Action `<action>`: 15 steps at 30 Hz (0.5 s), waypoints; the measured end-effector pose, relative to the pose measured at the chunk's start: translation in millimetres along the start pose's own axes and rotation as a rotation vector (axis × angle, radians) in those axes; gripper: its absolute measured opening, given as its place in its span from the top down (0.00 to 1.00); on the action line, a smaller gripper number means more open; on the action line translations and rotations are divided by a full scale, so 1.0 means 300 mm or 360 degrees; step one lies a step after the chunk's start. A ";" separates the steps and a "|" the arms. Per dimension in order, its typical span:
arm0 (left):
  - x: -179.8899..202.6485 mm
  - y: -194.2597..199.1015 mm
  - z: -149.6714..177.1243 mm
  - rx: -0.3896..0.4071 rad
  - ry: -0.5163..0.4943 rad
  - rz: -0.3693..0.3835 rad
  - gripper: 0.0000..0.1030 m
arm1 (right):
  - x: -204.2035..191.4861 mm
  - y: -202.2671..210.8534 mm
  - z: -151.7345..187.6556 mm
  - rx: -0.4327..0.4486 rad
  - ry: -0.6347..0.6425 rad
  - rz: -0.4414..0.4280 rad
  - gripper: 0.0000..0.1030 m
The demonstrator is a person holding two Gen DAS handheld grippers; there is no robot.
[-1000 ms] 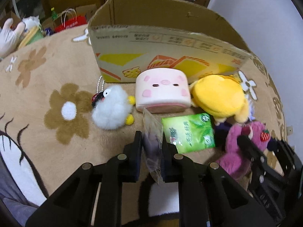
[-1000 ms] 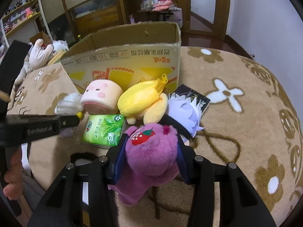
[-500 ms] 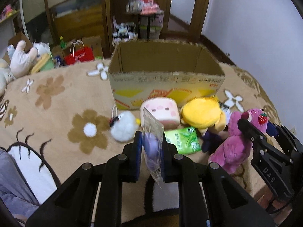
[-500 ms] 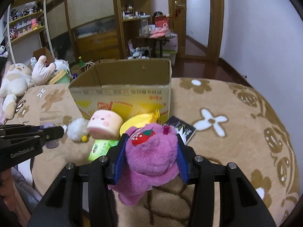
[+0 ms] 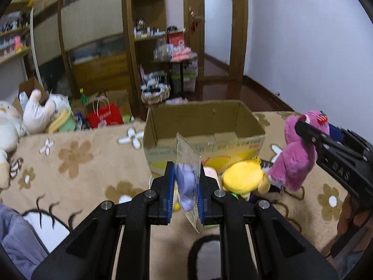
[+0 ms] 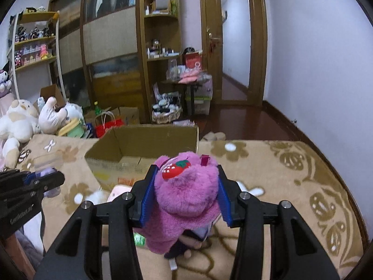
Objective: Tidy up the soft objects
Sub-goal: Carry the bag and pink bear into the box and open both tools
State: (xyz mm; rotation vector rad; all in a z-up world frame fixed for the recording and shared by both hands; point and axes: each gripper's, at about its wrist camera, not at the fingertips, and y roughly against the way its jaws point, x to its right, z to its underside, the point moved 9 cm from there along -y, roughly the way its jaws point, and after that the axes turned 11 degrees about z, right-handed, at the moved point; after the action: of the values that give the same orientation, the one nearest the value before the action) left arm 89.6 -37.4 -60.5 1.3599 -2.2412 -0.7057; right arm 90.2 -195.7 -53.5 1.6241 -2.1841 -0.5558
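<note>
Two soft toys held aloft above the flowered blanket, short of the cardboard box [image 5: 202, 126].

Item one: pink plush bear [image 6: 186, 198], light, squashy, fur slightly slippery; best taken at the head, where the right gripper [image 6: 185, 198] is pinching it, body dangling free. Item two: bagged lilac plush [image 5: 186, 182], crinkly slick wrapper, light; left gripper [image 5: 185, 186] closed narrowly on its padded middle. Remaining on the blanket against the box front: yellow plush [image 5: 244, 177].
</note>
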 end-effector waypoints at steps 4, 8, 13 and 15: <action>0.026 0.012 -0.047 0.0074 -0.0077 0.0003 0.85 | 0.005 -0.013 -0.051 0.0051 0.0017 0.0005 0.52; 0.045 0.016 -0.103 0.0133 -0.0125 0.0006 0.85 | 0.011 -0.032 -0.111 0.0089 0.0000 -0.0011 0.52; 0.038 -0.014 -0.144 0.0121 -0.0053 0.0024 0.85 | 0.006 -0.059 -0.190 0.0162 0.0009 -0.0043 0.52; 0.036 -0.031 -0.167 0.0127 -0.0070 0.0006 0.85 | -0.005 -0.077 -0.222 0.0199 0.0013 -0.0065 0.52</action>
State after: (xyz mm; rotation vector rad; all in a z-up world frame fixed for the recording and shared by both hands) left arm 120.9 -60.8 -26.0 1.3900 -2.3280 -0.6575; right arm 143.3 -206.8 -8.3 1.7345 -2.2241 -0.4306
